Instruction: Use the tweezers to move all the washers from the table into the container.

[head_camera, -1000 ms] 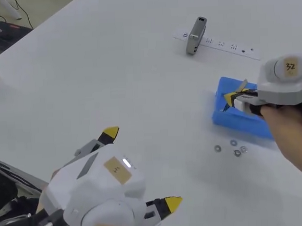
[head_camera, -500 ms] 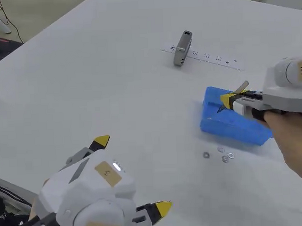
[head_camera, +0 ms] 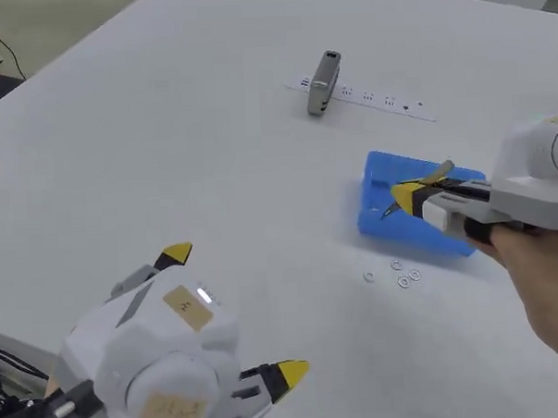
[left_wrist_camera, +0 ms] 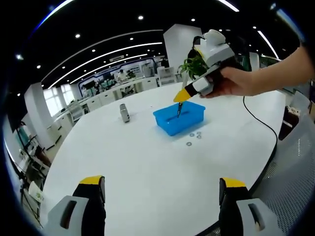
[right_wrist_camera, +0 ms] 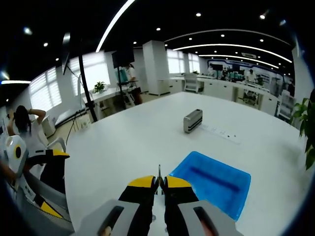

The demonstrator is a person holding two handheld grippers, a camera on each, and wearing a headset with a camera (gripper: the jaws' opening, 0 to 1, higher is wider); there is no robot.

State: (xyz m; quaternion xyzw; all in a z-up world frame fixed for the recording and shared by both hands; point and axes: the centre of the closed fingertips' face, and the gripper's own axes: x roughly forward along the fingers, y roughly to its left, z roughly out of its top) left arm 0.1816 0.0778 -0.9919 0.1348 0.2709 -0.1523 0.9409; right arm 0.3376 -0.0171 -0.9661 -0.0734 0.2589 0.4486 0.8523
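"Which step are you on?"

"My right gripper has its jaws clenched on the tweezers, tips over the container. My left gripper is released. I judge the washers beside it on the worktop come next, with a careful pinch."

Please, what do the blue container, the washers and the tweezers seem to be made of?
The container looks like plastic: an even blue, glossy and slightly translucent in the right gripper view. The washers are likely metal: small silvery rings. The tweezers are probably metal: thin dark pointed tips, too small to be sure.
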